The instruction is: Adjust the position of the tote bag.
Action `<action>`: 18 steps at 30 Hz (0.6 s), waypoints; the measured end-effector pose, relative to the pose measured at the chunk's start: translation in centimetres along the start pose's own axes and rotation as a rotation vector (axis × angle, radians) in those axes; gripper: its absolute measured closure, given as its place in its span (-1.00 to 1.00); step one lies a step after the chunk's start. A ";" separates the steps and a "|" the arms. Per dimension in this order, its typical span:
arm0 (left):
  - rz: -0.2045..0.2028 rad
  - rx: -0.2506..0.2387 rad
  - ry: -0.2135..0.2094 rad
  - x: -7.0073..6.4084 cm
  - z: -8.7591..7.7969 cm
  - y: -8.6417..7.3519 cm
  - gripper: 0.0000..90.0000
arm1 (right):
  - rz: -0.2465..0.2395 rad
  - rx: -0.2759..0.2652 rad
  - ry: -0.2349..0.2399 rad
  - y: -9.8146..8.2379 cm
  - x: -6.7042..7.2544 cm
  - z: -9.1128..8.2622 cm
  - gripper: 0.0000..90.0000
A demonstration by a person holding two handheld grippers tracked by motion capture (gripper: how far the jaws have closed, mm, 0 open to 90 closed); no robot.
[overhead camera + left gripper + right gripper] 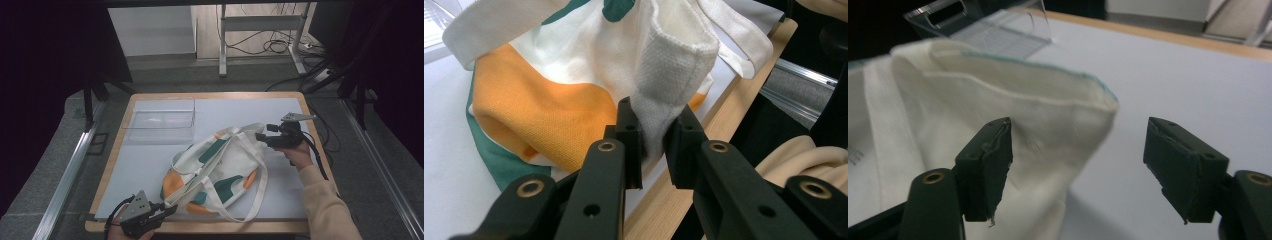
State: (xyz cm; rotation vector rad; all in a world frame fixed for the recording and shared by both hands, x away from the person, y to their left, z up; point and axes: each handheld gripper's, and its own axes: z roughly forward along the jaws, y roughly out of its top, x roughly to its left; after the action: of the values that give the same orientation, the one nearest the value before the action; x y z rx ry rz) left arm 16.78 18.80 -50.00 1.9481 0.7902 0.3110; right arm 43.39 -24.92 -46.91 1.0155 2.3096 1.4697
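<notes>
No legible text or labels

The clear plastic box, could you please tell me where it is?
In the high view the clear plastic box sits at the table's far left, just beyond the tote bag.

- Left hand (131, 231) cut off by bottom edge of high view.
- Clear box (980, 22) cropped at top of right gripper view.
- Bag (574, 95) corner hidden between pads.
</notes>
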 end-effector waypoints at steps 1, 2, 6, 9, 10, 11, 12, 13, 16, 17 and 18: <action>0.000 0.001 0.000 0.0 0.0 0.0 0.77 | 0.003 0.000 0.005 0.1 -0.1 0.2 -0.37; -0.002 0.000 -0.001 0.0 0.0 0.0 0.77 | 0.002 0.003 0.016 0.2 -0.1 0.4 -0.35; -0.004 0.001 -0.003 0.1 0.0 0.0 0.77 | -0.007 0.008 0.076 0.1 -0.5 1.1 -0.25; -0.003 0.001 -0.001 0.1 0.0 0.0 0.77 | -0.021 -0.003 0.098 -0.1 -0.7 1.6 -0.04; -0.004 0.000 -0.001 0.1 0.0 0.0 0.77 | -0.025 -0.005 0.092 -0.1 -0.7 1.6 0.03; -0.007 0.001 0.000 0.2 0.0 -0.1 0.77 | -0.032 -0.012 0.084 -0.1 -0.7 1.6 0.14; -0.007 0.001 0.000 0.2 0.0 -0.1 0.77 | -0.032 -0.012 0.084 -0.1 -0.7 1.6 0.14; -0.007 0.001 0.000 0.2 0.0 -0.1 0.77 | -0.040 -0.015 0.071 0.0 -0.7 1.5 0.25; -0.010 0.002 -0.002 0.2 0.0 -0.1 0.78 | -0.075 -0.011 0.042 0.1 -0.7 1.2 0.50; -0.009 0.001 -0.002 0.2 0.0 -0.1 0.78 | -0.086 -0.010 0.039 0.1 -0.6 1.2 0.59; -0.010 0.001 -0.001 0.2 0.0 -0.1 0.78 | -0.097 -0.007 0.035 0.1 -0.6 1.1 0.64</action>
State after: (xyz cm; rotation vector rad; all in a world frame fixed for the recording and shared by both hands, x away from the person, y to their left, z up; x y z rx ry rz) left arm 16.92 19.01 -50.07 1.9444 0.7992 0.3033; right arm 44.46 -24.51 -47.47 0.8704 2.3401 1.4679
